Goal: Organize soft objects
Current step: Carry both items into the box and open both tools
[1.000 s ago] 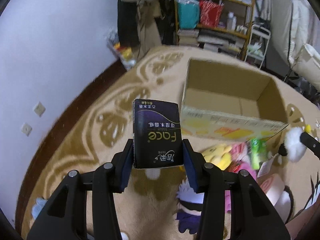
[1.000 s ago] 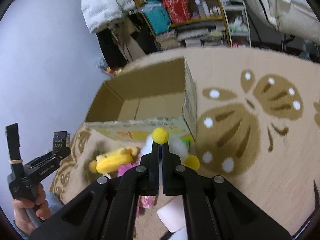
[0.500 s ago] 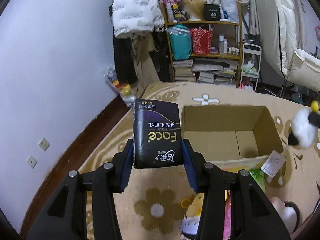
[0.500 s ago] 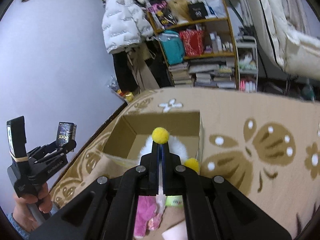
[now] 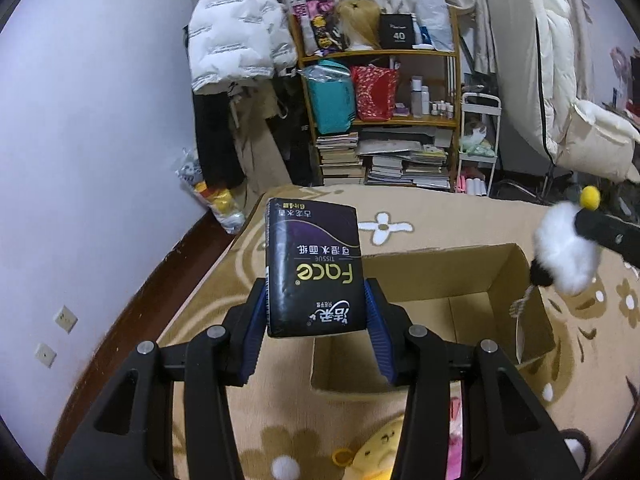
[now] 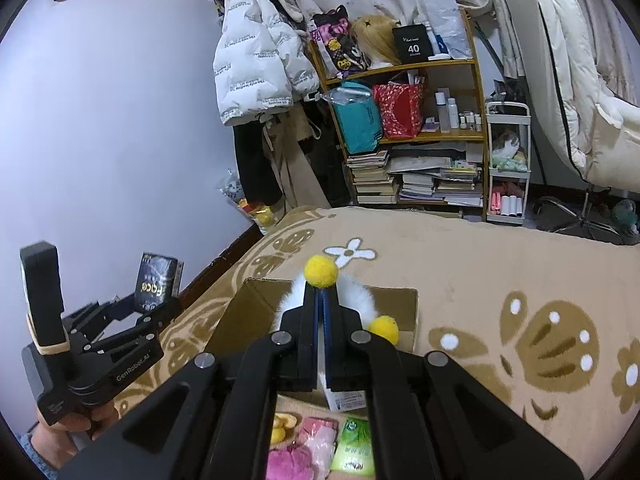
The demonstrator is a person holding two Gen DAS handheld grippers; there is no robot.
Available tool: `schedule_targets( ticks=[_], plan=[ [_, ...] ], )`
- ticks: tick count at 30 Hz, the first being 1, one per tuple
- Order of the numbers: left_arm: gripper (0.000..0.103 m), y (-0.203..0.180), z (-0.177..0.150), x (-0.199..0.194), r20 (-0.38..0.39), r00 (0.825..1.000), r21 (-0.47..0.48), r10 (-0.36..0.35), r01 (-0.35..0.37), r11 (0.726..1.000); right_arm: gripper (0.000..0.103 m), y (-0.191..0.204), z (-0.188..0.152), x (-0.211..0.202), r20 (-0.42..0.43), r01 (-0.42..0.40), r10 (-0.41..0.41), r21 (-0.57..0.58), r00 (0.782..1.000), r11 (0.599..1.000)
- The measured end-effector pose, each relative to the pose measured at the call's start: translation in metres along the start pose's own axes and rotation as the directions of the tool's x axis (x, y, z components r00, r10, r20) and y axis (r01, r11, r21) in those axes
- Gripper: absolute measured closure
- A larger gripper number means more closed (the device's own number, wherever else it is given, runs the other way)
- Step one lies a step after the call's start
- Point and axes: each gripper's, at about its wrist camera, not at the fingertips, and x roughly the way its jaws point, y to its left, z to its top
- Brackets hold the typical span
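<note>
The tissue pack (image 5: 314, 268), dark purple with gold "Face" lettering, stands upright between the blue pads of the left gripper (image 5: 316, 316), jaws clamped on its sides; the right gripper (image 6: 320, 316) has its jaws pressed nearly together on a white fluffy toy (image 6: 360, 296) with yellow pom-poms; both hang over the open cardboard box (image 5: 500, 272) on the floral rug (image 6: 500, 264); beyond stands a cluttered shelf (image 5: 384, 120).

Dim, cool indoor light; sharp centre, strong fisheye bending with black corners
</note>
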Motion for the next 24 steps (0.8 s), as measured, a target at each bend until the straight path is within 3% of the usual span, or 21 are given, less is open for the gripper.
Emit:
schedule_targets(
  ticks=[6,13,20,24],
  plan=[
    [0.058,-0.011,0.004,0.029,-0.021,1.0,0.012,-0.018,0.018,1.0,0.1,-0.005,-0.011,0.036,-0.032,0.003,-0.002,0.015,0.999,1.0],
    [0.058,-0.014,-0.013,0.063,-0.105,0.992,0.0,-0.066,0.066,0.998,0.1,-0.012,-0.034,0.082,-0.143,0.018,-0.015,0.019,0.99,1.0],
    [0.057,-0.019,-0.022,0.079,-0.153,0.973,-0.036,-0.171,0.167,0.985,0.1,-0.022,-0.057,0.099,-0.22,0.024,-0.014,0.041,0.975,0.999],
    [0.043,-0.026,-0.024,0.08,-0.166,0.97,-0.006,-0.175,0.177,0.984,0.098,-0.027,-0.067,0.101,-0.248,0.03,-0.014,0.06,0.969,0.998]
  ],
)
